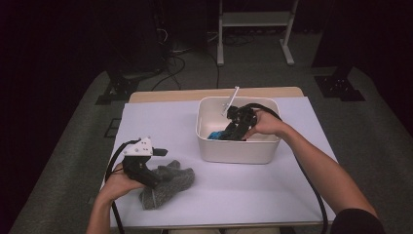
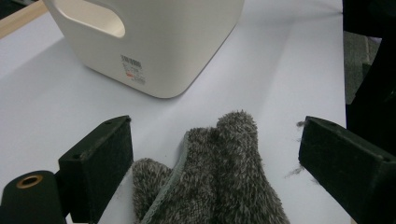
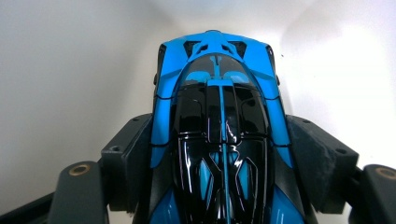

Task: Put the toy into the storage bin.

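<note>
A blue and black toy car [image 3: 219,93] sits nose-forward between the jaws of my right gripper [image 3: 219,154], whose pads [image 3: 313,158] press on both of its sides. That gripper [image 1: 230,131] is down inside the white bin [image 1: 238,152], where a bit of the blue car [image 1: 214,135] shows. A grey fuzzy cloth [image 2: 219,182] lies on the white table cover between the wide-apart jaws of my left gripper [image 2: 215,149], and neither pad touches it. In the high view my left gripper [image 1: 155,176] rests over the cloth [image 1: 173,184] at the front left.
The white bin [image 2: 163,46] stands just beyond the cloth, with a handle cut-out and a barcode label. A thin white stick [image 1: 232,99] leans on the bin's far rim. Cables trail from both grippers. The table cover [image 1: 160,122] ends near the front edge.
</note>
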The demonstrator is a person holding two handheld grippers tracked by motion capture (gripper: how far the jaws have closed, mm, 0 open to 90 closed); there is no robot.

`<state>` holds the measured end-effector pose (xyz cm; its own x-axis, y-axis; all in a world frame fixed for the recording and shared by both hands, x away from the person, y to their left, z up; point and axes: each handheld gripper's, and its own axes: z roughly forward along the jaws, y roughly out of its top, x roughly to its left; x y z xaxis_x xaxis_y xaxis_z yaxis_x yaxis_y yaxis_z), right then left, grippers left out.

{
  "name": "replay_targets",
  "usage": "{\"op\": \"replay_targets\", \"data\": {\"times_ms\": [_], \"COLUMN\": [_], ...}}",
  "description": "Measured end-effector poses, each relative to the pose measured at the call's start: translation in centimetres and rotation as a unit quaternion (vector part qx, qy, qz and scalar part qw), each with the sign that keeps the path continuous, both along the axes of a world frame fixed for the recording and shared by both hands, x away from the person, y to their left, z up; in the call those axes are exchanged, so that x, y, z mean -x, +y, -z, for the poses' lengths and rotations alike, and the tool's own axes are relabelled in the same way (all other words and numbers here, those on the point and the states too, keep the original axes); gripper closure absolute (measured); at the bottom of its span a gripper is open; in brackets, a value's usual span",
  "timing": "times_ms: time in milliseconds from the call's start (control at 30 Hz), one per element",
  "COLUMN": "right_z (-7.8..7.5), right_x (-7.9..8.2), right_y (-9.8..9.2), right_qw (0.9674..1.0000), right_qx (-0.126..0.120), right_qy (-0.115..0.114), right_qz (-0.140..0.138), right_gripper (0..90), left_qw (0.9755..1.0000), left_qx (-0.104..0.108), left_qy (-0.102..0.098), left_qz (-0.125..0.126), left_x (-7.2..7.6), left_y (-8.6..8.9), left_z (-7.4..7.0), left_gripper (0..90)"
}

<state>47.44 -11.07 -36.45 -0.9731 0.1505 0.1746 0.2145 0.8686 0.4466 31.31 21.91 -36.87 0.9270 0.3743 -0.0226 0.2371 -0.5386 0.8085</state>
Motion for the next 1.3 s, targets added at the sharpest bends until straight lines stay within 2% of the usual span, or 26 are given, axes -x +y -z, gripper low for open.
{"op": "replay_targets", "data": {"times_ms": [333, 500, 567, 600, 767, 867, 1000, 1300], "right_z": [0.1, 0.1, 0.0, -0.1, -0.3, -0.7, -1.3, -3.1], "right_x": [0.1, 0.2, 0.3, 0.3, 0.4, 0.5, 0.5, 1.1], "right_y": [0.1, 0.1, 0.0, -0.1, -0.2, -0.4, -0.9, -2.3], "right_qw": [0.9998, 0.9998, 0.9998, 0.9998, 0.9997, 0.9999, 0.9998, 0.9987], "right_qx": [0.008, 0.011, 0.009, 0.005, 0.015, 0.003, -0.003, -0.029], "right_qy": [0.021, 0.016, 0.015, 0.017, 0.013, 0.005, 0.005, -0.013], "right_qz": [0.003, 0.007, 0.007, 0.009, 0.015, 0.014, 0.020, 0.041], "right_gripper": [26.1, 25.6, 31.8, 31.8, 31.3, 31.5, 30.3, 29.4], "left_qw": [1.0000, 1.0000, 1.0000, 1.0000, 1.0000, 1.0000, 1.0000, 0.9999], "left_qx": [-0.002, -0.002, -0.002, -0.002, -0.003, -0.002, 0.000, -0.002], "left_qy": [-0.001, -0.002, -0.003, -0.002, -0.004, -0.005, -0.006, -0.009], "left_qz": [0.002, 0.004, 0.003, 0.003, 0.004, 0.004, 0.003, 0.006], "left_x": [0.1, 0.2, 0.2, 0.2, 0.3, 0.3, 0.4, 0.5], "left_y": [0.0, -0.1, -0.1, -0.1, -0.2, -0.2, -0.2, -0.3], "left_z": [-0.1, -0.1, -0.1, -0.1, -0.1, -0.1, -0.2, -0.3], "left_gripper": [9.5, 9.5, 9.5, 9.4, 8.9, 8.9, 8.9, 8.9]}}
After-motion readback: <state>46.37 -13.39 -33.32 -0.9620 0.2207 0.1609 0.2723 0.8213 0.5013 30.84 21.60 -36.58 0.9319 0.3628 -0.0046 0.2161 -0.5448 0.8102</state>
